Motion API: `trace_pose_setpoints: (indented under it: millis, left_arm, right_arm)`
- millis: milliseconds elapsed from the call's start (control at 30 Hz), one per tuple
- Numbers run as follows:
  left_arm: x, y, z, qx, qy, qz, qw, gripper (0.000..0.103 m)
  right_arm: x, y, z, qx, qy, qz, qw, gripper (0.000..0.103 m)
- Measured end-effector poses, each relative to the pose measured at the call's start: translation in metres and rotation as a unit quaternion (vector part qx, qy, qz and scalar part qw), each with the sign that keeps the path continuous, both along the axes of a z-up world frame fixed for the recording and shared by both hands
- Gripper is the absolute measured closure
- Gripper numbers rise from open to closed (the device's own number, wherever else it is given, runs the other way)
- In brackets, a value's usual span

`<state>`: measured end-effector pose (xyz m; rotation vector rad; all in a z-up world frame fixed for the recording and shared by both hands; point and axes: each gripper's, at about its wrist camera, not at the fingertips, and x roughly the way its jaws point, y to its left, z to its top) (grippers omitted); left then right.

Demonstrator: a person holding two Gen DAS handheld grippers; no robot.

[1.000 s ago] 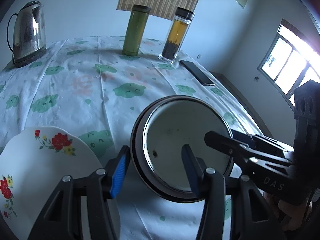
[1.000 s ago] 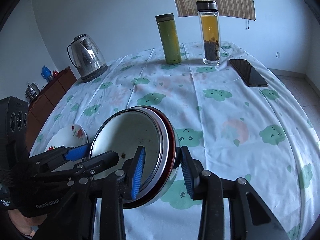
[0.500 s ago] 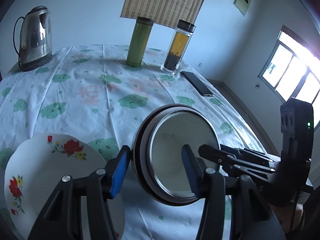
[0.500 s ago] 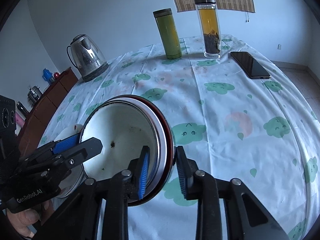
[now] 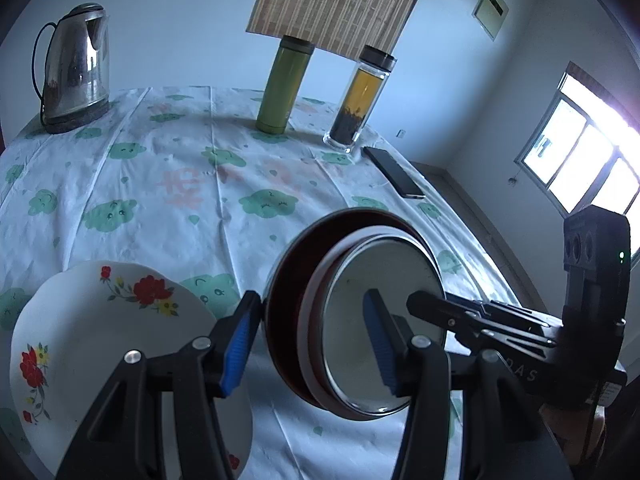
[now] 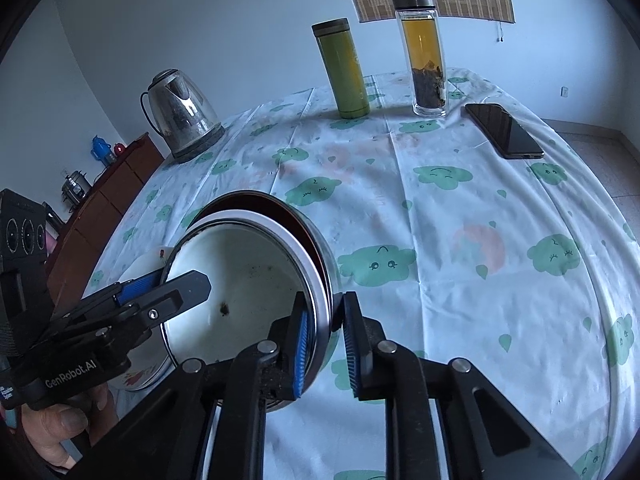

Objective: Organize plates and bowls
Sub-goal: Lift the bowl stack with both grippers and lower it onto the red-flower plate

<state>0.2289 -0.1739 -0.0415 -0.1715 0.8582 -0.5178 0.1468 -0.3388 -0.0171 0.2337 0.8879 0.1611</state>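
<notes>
Right claw [image 6: 324, 344] is closing on the rim of the nested bowls [image 6: 240, 280]; left claw [image 5: 308, 336] still pinches them: handover looks underway.

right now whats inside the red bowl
A white bowl is nested inside the red bowl, tilted; a dark speck sits on its bottom. The red bowl's own floor is covered.
</notes>
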Motion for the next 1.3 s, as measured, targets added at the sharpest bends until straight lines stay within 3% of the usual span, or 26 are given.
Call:
trace_pose_setpoints:
  millis: [400,933,1300]
  left_arm:
    - [-0.014,0.011,0.028,0.002,-0.038,0.021,0.9991,0.052]
    - [-0.032,0.054,0.019,-0.001,-0.021,0.062,0.9978,0.052]
    - [-0.047,0.077,0.033,-0.002,-0.033,0.082,0.9961,0.052]
  right_arm:
    - [-0.005,0.015,0.022,-0.014,-0.015,0.018,1.0,0.085]
    - [-0.008,0.057,0.036,-0.028,-0.023,0.065,0.997,0.085]
    - [-0.006,0.082,0.042,-0.026,-0.026,0.089,0.995,0.085]
